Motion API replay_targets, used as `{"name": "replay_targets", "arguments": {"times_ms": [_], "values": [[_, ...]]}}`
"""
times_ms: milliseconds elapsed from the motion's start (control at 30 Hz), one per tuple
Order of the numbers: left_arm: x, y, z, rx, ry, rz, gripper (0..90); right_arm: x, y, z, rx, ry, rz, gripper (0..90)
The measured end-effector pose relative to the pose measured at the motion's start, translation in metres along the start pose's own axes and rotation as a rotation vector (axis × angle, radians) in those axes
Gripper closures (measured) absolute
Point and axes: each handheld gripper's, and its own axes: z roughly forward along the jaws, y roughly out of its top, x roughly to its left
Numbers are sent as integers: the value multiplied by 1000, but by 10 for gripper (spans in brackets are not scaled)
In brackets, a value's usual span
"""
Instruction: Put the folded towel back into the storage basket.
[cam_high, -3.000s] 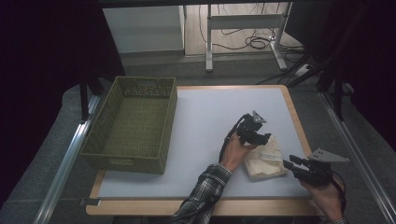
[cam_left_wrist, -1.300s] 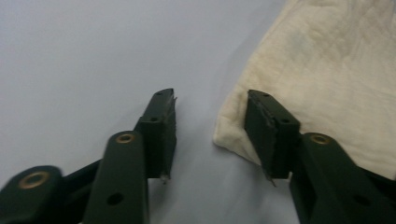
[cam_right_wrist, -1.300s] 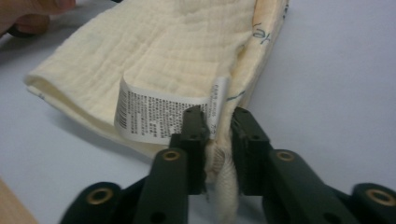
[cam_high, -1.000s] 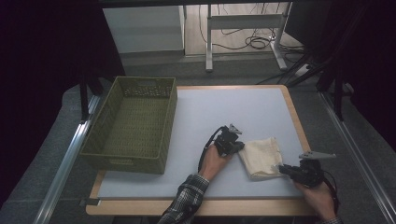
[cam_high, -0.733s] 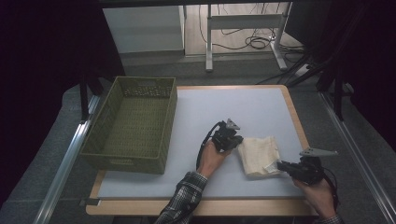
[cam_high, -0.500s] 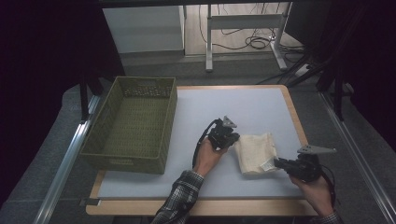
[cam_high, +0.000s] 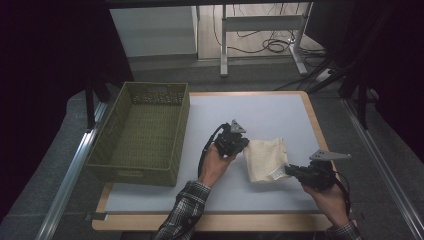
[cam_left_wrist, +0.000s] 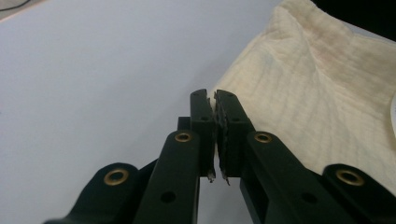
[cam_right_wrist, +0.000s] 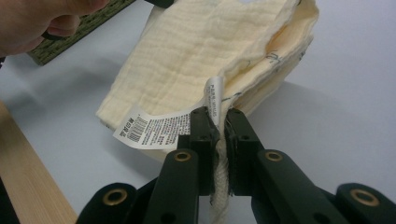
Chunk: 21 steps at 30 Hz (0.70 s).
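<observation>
Right jaws: the right gripper has its jaws pinching a corner of the folded cream cloth, with cloth and the stem of the white care label caught between them.
Left jaws: the left gripper has its jaws pressed together with nothing between them, tips at the cloth's edge; whether they touch it I cannot tell.
Cloth: lies on the tabletop right of centre, between the two grippers, left gripper at its left edge, right gripper at its near right corner.
Basket: the green woven basket stands at the tabletop's left side, well apart from the cloth, empty.
Tabletop: pale, with a wooden rim.
Room: grey floor beyond, a white table frame and loose cables at the back.
</observation>
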Motion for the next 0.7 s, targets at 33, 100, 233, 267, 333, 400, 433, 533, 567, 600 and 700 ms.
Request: {"name": "replay_targets", "arguments": {"times_ms": [33, 100, 233, 267, 333, 400, 433, 533, 567, 600, 700], "values": [[1, 0, -2, 1, 4, -2, 867, 1, 1, 1, -1, 2, -5, 831], [3, 1, -5, 3, 12, 3, 866, 3, 3, 2, -4, 8, -4, 831], [5, 1, -11, 3, 24, 3, 867, 7, 8, 5, -9, 16, -14, 830], [6, 1, -13, 4, 27, 4, 866, 8, 9, 6, -13, 17, -17, 830], [8, 2, -16, 5, 33, 5, 866, 11, 12, 7, -15, 15, -29, 829], [9, 2, -20, 4, 38, 6, 866, 13, 14, 9, -17, 17, -35, 829], [10, 2, -22, 5, 44, 6, 866, 14, 15, 9, -15, 16, -40, 829], [12, 3, -27, 3, 53, 8, 867, 18, 19, 12, -19, 21, -49, 829], [12, 3, -29, 2, 56, 9, 866, 19, 20, 13, -20, 20, -55, 829], [13, 3, -31, 2, 60, 9, 867, 20, 21, 13, -18, 22, -58, 829], [17, 4, -38, 0, 74, 10, 866, 24, 25, 17, -22, 28, -66, 829]]}}
